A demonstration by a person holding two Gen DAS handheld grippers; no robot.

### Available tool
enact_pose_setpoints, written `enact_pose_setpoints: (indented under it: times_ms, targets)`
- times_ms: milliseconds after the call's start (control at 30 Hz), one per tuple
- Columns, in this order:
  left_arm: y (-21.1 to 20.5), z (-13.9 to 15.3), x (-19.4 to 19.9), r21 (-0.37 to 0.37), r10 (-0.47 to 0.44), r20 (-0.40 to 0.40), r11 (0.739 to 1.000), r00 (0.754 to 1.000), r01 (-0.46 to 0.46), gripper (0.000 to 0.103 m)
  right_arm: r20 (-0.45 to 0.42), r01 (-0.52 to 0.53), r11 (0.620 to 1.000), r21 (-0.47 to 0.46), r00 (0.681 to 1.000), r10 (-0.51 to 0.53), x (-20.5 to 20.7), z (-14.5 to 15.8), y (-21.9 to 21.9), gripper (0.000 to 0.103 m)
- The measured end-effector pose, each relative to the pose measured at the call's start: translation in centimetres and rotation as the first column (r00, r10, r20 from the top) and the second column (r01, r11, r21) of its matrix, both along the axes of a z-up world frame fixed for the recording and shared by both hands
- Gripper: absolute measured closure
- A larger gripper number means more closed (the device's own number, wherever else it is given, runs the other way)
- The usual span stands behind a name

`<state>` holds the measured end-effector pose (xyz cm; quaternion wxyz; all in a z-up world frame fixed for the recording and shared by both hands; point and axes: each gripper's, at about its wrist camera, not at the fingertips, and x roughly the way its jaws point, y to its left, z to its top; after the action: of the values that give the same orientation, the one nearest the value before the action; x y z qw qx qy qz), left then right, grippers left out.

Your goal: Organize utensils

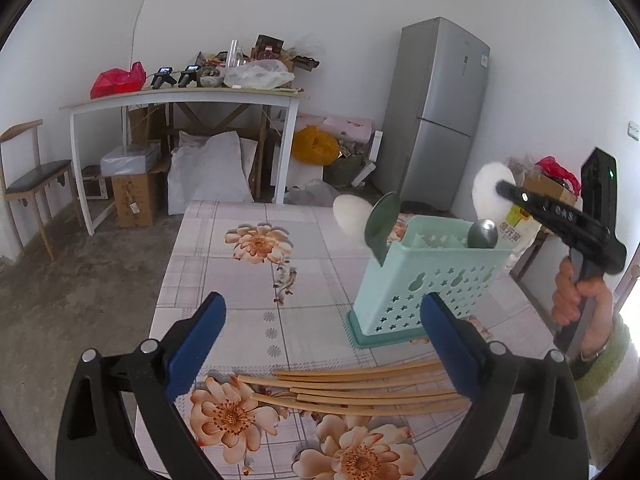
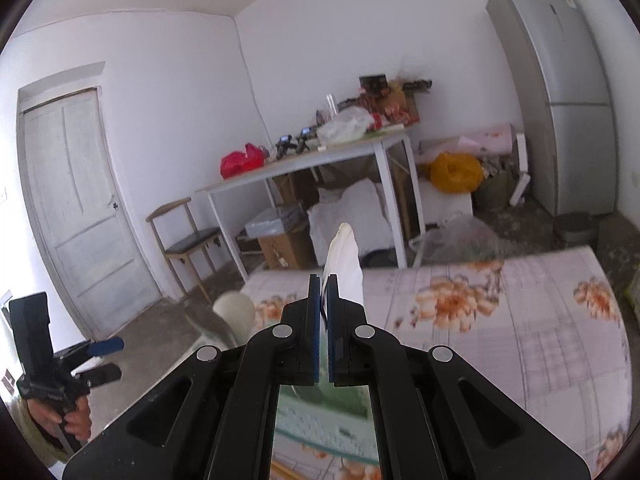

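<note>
1. Chopsticks [image 1: 352, 390] lie loose on the near bench [image 1: 240, 280], between the wide-open left claw [image 1: 320, 344].
2. Right claw [image 2: 323, 292] grips a white spoon [image 2: 345, 264] above the holder [image 1: 424, 280], probably for dropping in.

A mint-green holder [image 1: 424, 276] with star cutouts is standing on a tablecloth [image 1: 248, 280] showing orange flowers on pale checks. Tan chopsticks [image 1: 360, 388] are lying near blue-padded black grippers.
</note>
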<state>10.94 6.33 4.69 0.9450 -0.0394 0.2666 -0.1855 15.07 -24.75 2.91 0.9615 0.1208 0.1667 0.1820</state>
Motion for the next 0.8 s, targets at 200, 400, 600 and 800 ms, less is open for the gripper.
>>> enact_pose_setpoints:
  times_ms: [200, 400, 600, 800]
  targets:
    - [-0.6, -1.1, 1.3, 0.024, -0.001, -0.047, 1.000, 0.999, 0.002, 0.012, -0.072, 0.005, 1.000, 0.017, 0.997, -0.004, -0.9, -1.6, -0.1, 0.092]
    - [-1.8, -2.6, 3.2, 0.079, -0.015, -0.119, 0.997, 0.993, 0.025, 0.029, -0.067, 0.060, 0.998, 0.026, 0.996, -0.058, -3.5, -1.2, -0.6, 0.049]
    - [-4.0, -4.6, 5.1, 0.173, -0.076, -0.170, 0.979, 0.982, 0.106, 0.051, -0.060, 0.154, 0.984, 0.085, 0.987, -0.149, -8.1, -0.9, -2.1, 0.040]
    - [-6.7, -8.3, 7.3, 0.332, -0.104, -0.250, 0.925, 0.963, 0.186, 0.086, -0.231, 0.036, 0.966, 0.257, 0.973, 0.025, -10.6, -4.8, 0.5, 0.043]
